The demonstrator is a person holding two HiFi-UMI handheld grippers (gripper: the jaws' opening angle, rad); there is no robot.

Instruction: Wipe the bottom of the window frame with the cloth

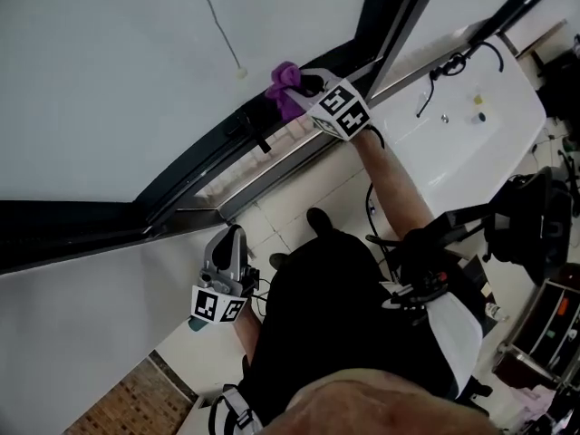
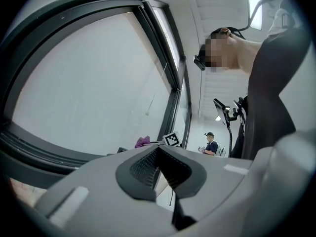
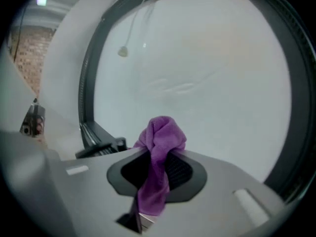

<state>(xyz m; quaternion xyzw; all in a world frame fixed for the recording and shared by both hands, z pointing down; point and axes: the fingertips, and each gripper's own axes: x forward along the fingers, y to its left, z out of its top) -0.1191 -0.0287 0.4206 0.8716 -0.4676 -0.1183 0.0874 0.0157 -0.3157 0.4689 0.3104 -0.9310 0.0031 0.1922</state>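
Observation:
A purple cloth (image 1: 285, 87) is bunched against the dark bottom window frame (image 1: 204, 152), and my right gripper (image 1: 306, 85) is shut on it. In the right gripper view the cloth (image 3: 160, 147) sticks up from between the jaws of the right gripper (image 3: 155, 174) and hangs down over them, with the glass just beyond. My left gripper (image 1: 233, 238) hangs low by the wall below the sill, far from the cloth. Its jaws are shut on nothing in the left gripper view (image 2: 159, 156), where the cloth (image 2: 142, 142) shows small and distant.
A blind cord pull (image 1: 241, 72) hangs in front of the glass. A window handle (image 3: 105, 146) sits on the frame left of the cloth. A white counter (image 1: 462, 120) with small items lies at right, and equipment stands (image 1: 530, 225) crowd the far right. A person (image 2: 211, 143) stands far off.

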